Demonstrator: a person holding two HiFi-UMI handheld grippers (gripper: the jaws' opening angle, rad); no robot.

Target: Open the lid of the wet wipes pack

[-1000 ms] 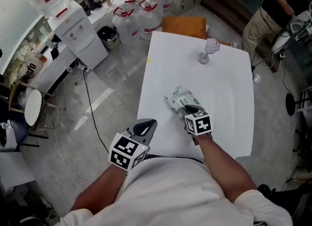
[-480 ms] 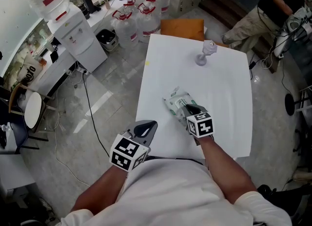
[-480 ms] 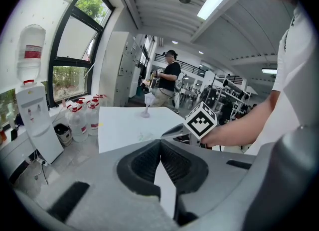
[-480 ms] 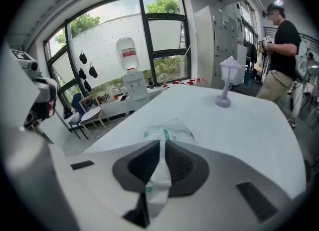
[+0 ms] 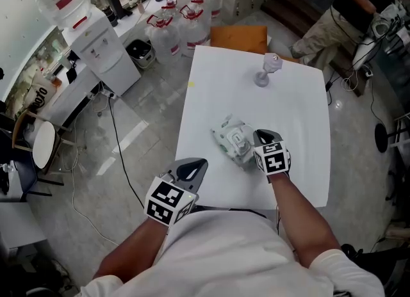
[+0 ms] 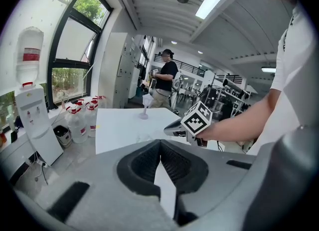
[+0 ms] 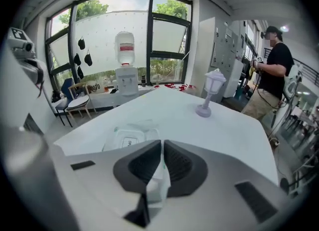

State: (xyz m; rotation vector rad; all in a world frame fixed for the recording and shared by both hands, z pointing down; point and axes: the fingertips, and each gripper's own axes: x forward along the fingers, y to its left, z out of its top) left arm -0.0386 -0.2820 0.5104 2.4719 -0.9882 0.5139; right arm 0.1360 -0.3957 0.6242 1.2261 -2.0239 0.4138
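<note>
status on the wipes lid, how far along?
Done: nothing on the lid itself; it lies flat on the wet wipes pack, not yet opened. In hand: right gripper jaws closing on the pack's near edge, on the white table. Left to do: lift the lid. Left gripper, jaws together and empty, hangs by the table's near corner.

**White table, two things on it**

A white rectangular table (image 5: 295,116) carries a crinkled wet wipes pack (image 5: 232,141), lid side up, just off centre toward 7 o'clock. A small lavender lamp figurine (image 5: 266,70) stands upright at 12 o'clock near the far edge — well apart from the pack.
</note>
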